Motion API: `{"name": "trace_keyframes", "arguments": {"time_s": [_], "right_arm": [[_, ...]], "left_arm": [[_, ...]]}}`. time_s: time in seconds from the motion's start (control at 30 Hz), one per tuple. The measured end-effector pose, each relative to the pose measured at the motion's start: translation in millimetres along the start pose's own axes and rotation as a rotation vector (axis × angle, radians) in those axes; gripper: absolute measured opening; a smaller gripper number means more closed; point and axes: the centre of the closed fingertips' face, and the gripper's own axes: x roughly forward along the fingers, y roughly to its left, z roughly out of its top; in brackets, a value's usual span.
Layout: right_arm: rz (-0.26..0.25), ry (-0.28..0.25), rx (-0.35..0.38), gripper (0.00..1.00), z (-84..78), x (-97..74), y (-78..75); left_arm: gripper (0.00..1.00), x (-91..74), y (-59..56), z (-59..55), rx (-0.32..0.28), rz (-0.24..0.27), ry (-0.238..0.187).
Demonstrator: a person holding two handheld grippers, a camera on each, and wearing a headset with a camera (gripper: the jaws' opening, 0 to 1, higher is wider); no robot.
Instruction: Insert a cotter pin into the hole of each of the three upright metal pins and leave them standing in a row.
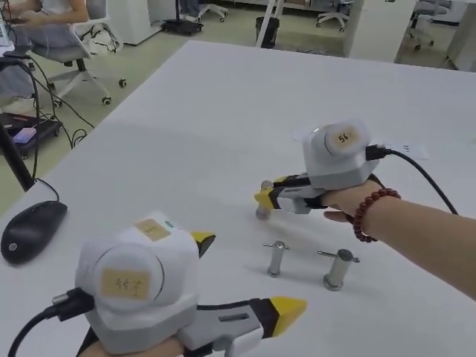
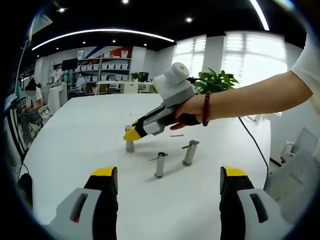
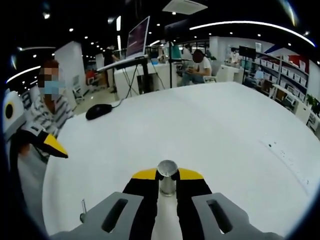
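- A white bench (image 1: pixel 223 111) in an open office, seen from above by the person working at it.
- The right claw (image 3: pixel 168 174) is shut tight on a short, upright, silver metal pin (image 3: pixel 167 185). Its two yellow-tipped jaws press on either side of the pin just below the top.
- In the right gripper view, the top of the gripped pin is a plain round face. I cannot tell from there whether anything passes through its hole.
- In the left gripper view the gripped pin stands with its foot on the bench, at the left end of the group of pins.
- The hand holding the right claw wears a bracelet of red-brown beads (image 1: pixel 370 212) on the wrist.
- Near the gripped pin and closer to the person stands a second upright silver pin (image 1: pixel 275 260). A thin metal cotter pin (image 1: pixel 276 245) lies crosswise through its top.
- Just to the right of it stands a third, slightly thicker upright silver pin (image 1: pixel 337 272), also with a thin cotter pin (image 1: pixel 338 256) crosswise through its top.
- The three pins stand apart from one another, none touching.
- The left claw (image 2: pixel 168 172) is wide open and holds nothing. It hangs over the near edge of the bench, well apart from the pins and pointing towards them.
- A black computer mouse (image 1: pixel 33 230) lies at the far left of the bench.
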Motion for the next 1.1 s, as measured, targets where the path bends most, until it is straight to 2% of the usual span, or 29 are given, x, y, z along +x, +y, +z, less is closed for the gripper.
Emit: {"name": "trace_keyframes", "arguments": {"time_s": [0.5, 1.1], "right_arm": [[-0.020, 0.015, 0.001, 0.13, -18.7, -34.3, -5.7], [-0.071, 0.037, 0.016, 0.13, -54.3, -81.7, -6.0]], "left_arm": [[0.87, -0.8, -6.6, 2.9, 0.014, -0.014, -0.012], [0.91, -1.7, -11.7, 3.9, 0.022, -0.026, -0.017]]}}
